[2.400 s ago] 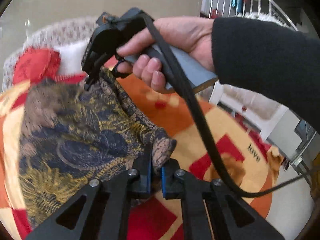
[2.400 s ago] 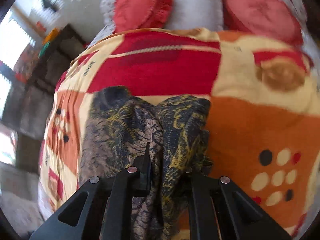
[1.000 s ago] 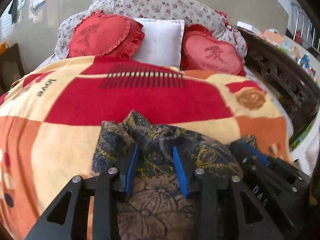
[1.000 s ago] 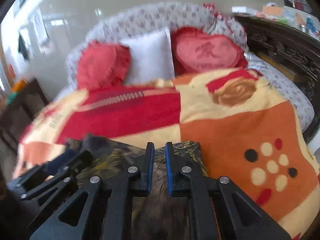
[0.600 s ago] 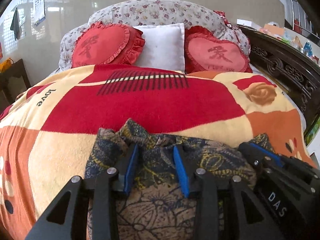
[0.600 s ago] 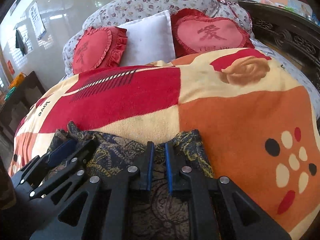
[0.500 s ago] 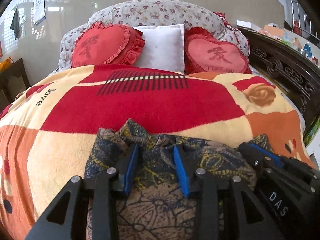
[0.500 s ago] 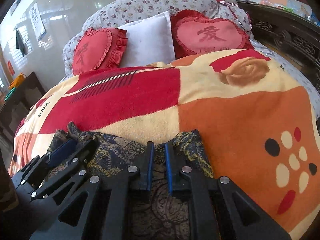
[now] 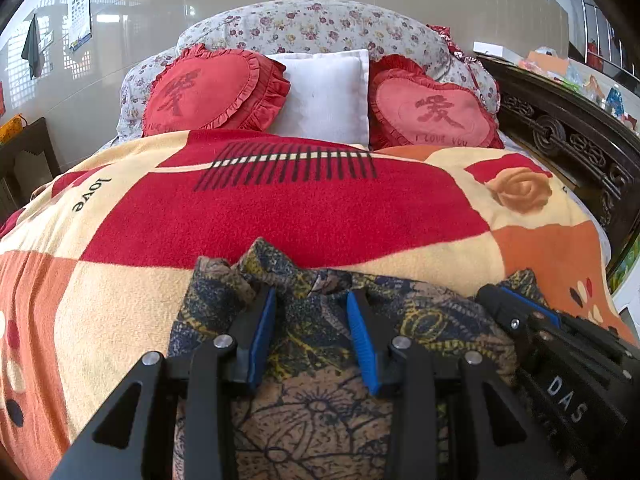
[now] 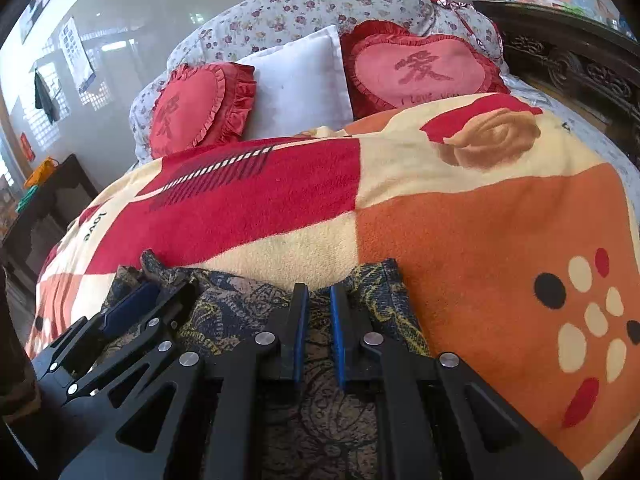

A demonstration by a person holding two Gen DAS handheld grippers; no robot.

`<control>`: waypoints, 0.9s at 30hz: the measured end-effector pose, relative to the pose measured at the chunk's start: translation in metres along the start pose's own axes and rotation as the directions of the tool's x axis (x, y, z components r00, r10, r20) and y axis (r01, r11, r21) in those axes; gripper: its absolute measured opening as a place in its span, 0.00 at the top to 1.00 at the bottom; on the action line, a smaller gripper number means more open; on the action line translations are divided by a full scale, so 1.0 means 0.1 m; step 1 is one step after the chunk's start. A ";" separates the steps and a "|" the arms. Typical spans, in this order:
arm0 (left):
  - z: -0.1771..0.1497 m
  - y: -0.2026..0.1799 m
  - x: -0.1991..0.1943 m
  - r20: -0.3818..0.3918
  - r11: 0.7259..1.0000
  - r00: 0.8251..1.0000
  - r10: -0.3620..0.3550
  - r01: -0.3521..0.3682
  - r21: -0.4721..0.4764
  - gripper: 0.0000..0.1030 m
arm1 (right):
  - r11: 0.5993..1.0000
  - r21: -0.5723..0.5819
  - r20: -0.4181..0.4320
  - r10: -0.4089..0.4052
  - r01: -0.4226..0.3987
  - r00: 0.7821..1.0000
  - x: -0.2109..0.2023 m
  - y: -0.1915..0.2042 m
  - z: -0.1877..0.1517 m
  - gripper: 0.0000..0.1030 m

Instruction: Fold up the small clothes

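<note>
Bed covered by a fleece blanket point(image 9: 304, 216) in red, cream and orange blocks, "love" lettered at its left side, a rose printed near the right. At the head: two red heart cushions point(image 9: 212, 88) either side of a white pillow point(image 9: 328, 92), all leaning on a floral bolster point(image 9: 320, 28). Dark carved bed frame point(image 9: 560, 136) along the right, with clutter on the ledge above it, too small to identify.

Dark patterned garment point(image 9: 316, 396) lies on the blanket's near end, navy and tan with yellow tracery, its far edge rumpled into small peaks. The near part runs under both tools and out of frame, so its full shape is not readable.

Left gripper point(image 9: 312, 316): jaws parted, blue pads straddling a bunched ridge of the cloth's far edge; whether the pads touch the fabric cannot be told. Right gripper point(image 10: 319, 312): jaws nearly together with a narrow slit between them, sitting over the cloth's far edge by its right corner; cannot tell if fabric is pinched in the slit. The two tools sit side by side, near each other, each showing in the other's view.

Room: glossy pale wall point(image 9: 132, 20), a chart point(image 9: 80, 8) and a dark hanging cloth point(image 9: 32, 48) upper left, dark furniture point(image 10: 44, 208) left of the bed.
</note>
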State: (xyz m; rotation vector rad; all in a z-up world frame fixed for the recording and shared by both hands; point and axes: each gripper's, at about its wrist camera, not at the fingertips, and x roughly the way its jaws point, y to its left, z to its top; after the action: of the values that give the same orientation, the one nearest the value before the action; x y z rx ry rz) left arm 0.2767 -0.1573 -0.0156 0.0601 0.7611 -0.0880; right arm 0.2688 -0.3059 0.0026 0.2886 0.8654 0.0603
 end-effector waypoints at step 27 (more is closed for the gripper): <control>-0.72 1.00 -0.46 -0.128 0.754 0.776 -0.618 0.539 -0.376 0.26 | 0.710 0.399 -0.124 0.669 -0.580 0.733 -0.23 -0.99 -0.83 0.39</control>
State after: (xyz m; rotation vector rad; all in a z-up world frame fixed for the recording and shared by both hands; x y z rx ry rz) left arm 0.2047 -0.0490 -0.0338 -0.4974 1.0159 -0.5676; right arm 0.1844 -0.3860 -0.0580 0.9191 1.0051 0.6164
